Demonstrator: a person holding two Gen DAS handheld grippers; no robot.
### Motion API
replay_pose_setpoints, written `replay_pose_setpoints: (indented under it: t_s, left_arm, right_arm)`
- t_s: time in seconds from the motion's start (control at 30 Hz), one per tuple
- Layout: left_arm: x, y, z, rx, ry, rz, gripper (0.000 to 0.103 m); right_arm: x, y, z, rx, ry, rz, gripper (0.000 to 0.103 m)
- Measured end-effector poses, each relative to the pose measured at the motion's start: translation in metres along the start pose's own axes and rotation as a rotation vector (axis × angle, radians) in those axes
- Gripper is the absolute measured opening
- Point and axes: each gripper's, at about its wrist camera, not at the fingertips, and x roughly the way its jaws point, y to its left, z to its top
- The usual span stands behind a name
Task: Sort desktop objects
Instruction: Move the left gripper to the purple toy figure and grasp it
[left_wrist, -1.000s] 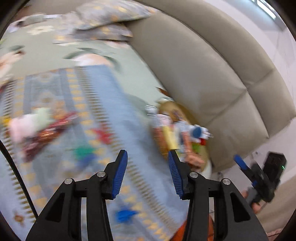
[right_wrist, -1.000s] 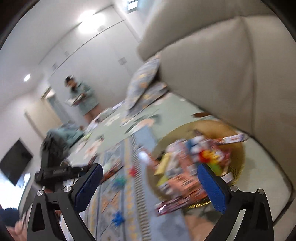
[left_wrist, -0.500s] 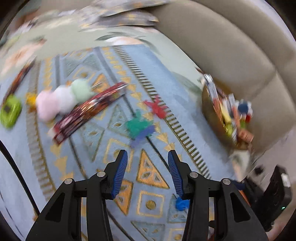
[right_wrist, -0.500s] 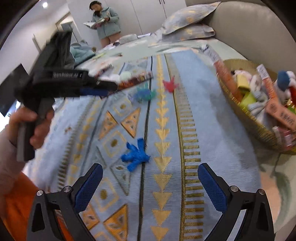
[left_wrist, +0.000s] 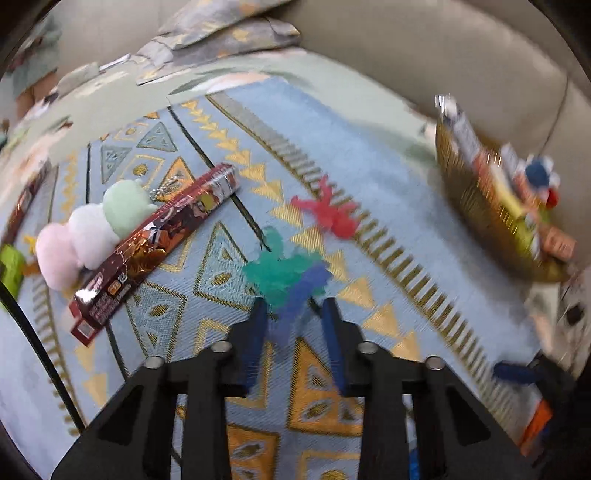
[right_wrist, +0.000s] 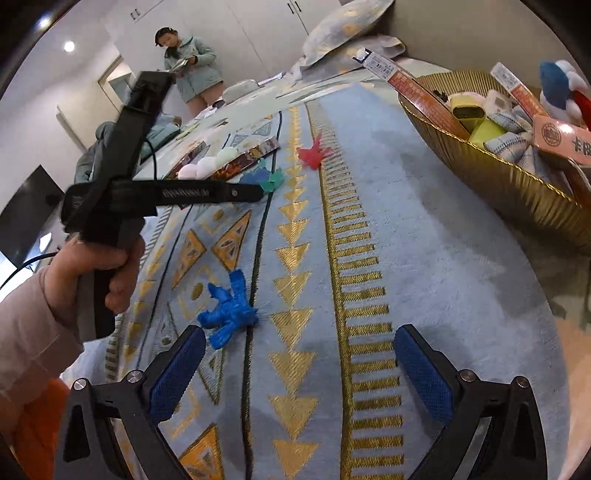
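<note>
Left hand-held gripper (left_wrist: 293, 328) parted, green/purple toys (left_wrist: 286, 275) dead ahead at fingertips | right hand-held gripper (right_wrist: 295, 362) wide apart, blue toy (right_wrist: 229, 314) ahead-left

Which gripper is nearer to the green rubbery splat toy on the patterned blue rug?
Left. The left gripper is open right at the green rubbery splat toy, with a purplish toy between its fingers. The right gripper is open well short of it, nearer the blue splat toy.
</note>
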Motion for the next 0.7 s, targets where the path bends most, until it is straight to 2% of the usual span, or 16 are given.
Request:
replay_pose_setpoints:
  t_s: [0.1,0.23,0.33,0.43,0.47,0.5,0.57,0.63,0.7]
  left_arm:
    - [-0.012,0.0,-0.002,-0.021,-0.027,-0.02,0.015]
    - [-0.024,-0.006,-0.012,0.0,0.033,-0.043,0.015]
    - [-0.037,-0.014,-0.019,0.036,0.089,-0.047,0.015]
    - [-0.054,-0.013,-0.031,0.064,0.122,0.033,0.016]
    - [-0.054,-0.01,-0.034,0.055,0.155,0.036,0.018]
    - [-0.051,-0.004,-0.04,0.029,0.214,0.033,0.025]
    - [-0.048,0.006,-0.053,-0.047,0.277,0.024,0.028]
    - [-0.046,0.016,-0.064,-0.118,0.284,0.003,0.028]
    - [-0.04,0.021,-0.07,-0.146,0.303,0.008,0.028]
  right_arm:
    - [0.005,0.014,-0.003,-0.093,0.005,-0.081,0.103]
    - [0.012,0.027,-0.009,-0.194,0.013,-0.159,0.103]
    - [0.012,0.025,-0.011,-0.2,0.012,-0.153,0.103]
    - [0.011,0.02,-0.009,-0.179,0.008,-0.134,0.103]
    - [0.011,0.018,-0.009,-0.173,0.006,-0.129,0.103]
    - [0.011,0.017,-0.008,-0.164,0.004,-0.124,0.103]
    - [0.011,0.016,-0.008,-0.157,0.002,-0.12,0.103]
    - [0.013,0.018,-0.008,-0.165,0.001,-0.129,0.103]
    - [0.014,0.023,-0.012,-0.191,0.001,-0.153,0.103]
